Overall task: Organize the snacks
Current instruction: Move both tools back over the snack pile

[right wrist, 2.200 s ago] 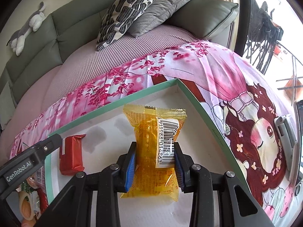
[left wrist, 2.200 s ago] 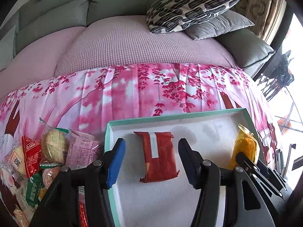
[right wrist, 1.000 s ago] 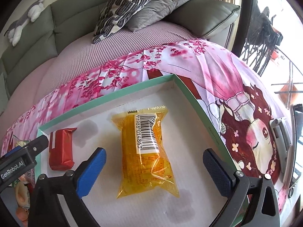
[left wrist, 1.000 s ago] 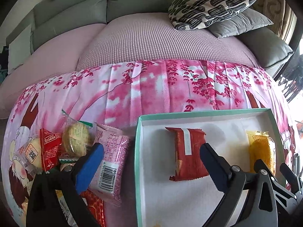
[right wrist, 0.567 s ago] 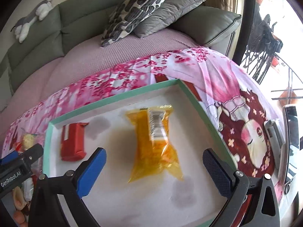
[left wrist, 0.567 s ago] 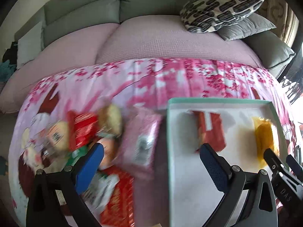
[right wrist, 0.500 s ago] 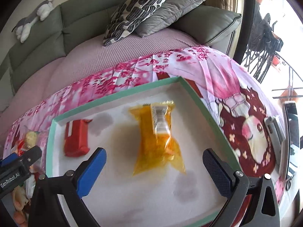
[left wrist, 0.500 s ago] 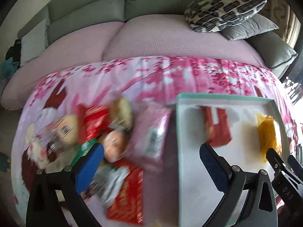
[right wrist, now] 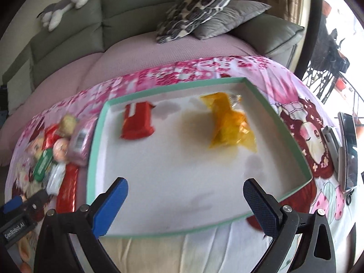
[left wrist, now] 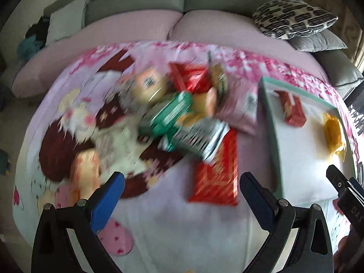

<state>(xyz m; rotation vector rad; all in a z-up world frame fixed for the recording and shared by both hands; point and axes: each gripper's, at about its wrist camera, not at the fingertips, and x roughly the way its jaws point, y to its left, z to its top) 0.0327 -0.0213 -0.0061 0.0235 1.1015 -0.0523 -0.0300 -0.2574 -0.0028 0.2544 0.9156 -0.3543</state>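
A shallow white box with a green rim (right wrist: 293, 134) lies on the pink printed cloth; it also shows in the left wrist view (left wrist: 270, 136). Inside lie a red packet (right wrist: 136, 120) and a yellow packet (right wrist: 229, 122). A blurred pile of snacks (left wrist: 186, 113) lies left of the box, with a long red packet (left wrist: 216, 170) nearest and a pink packet (left wrist: 238, 111) by the rim. My left gripper (left wrist: 179, 198) is open and empty, near the pile. My right gripper (right wrist: 184, 204) is open and empty over the box's near edge.
A grey-green sofa with a patterned pillow (right wrist: 198, 6) and a grey pillow (right wrist: 229, 18) stands behind. A plush toy (right wrist: 66, 2) lies on the sofa back. A phone (right wrist: 348, 152) stands at the right edge of the cloth.
The right gripper let go of the yellow packet in the box, opened wide and drew back. The left gripper opened and swung left from the red packet toward the snack pile.
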